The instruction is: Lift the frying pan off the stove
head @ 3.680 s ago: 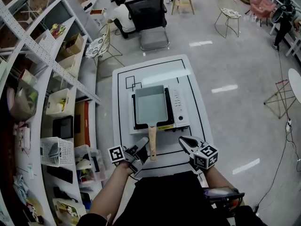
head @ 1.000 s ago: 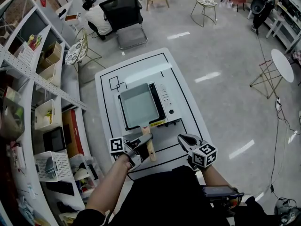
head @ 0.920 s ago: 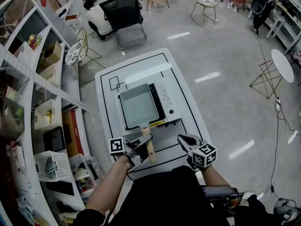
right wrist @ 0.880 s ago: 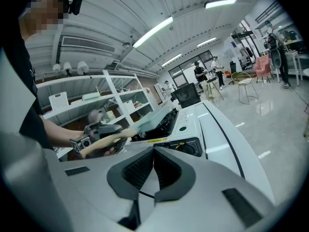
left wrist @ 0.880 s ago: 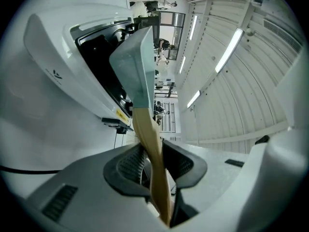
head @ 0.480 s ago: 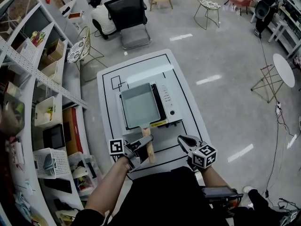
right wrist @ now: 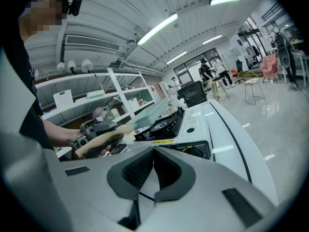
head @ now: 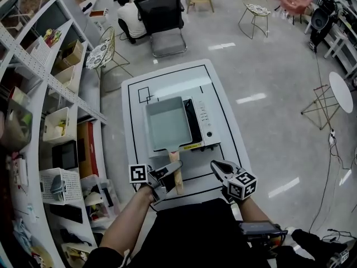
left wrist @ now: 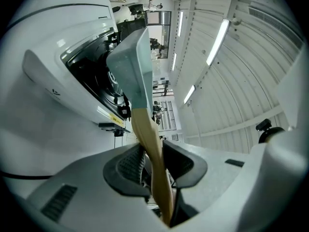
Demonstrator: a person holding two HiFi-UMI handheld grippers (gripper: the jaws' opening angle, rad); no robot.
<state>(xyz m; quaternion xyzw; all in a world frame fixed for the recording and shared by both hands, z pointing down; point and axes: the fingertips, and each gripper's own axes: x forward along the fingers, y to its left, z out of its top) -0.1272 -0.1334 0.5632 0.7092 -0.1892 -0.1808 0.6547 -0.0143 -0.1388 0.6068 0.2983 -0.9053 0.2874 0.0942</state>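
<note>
The rectangular grey-green frying pan (head: 167,123) hangs above the white tabletop stove (head: 205,128), shifted a little to its left. My left gripper (head: 174,168) is shut on its wooden handle (head: 178,177). In the left gripper view the handle (left wrist: 149,144) runs between the pads, and the pan (left wrist: 133,66) stands edge-on over the black burner (left wrist: 101,81). In the right gripper view the pan (right wrist: 154,111) tilts clear above the burner (right wrist: 161,124). My right gripper (head: 215,166) hovers at the table's near edge, shut on nothing (right wrist: 153,166).
The stove sits on a white table (head: 167,77) marked with black lines. Shelving (head: 50,94) with boxes and bins runs along the left. A black chair (head: 164,15) and a seated person (head: 129,17) are beyond the table's far end.
In the earliest frame the pan lay flat on the stove with my left gripper at its handle; now it is raised and shifted left. Over the last second, only the head view has drifted.
</note>
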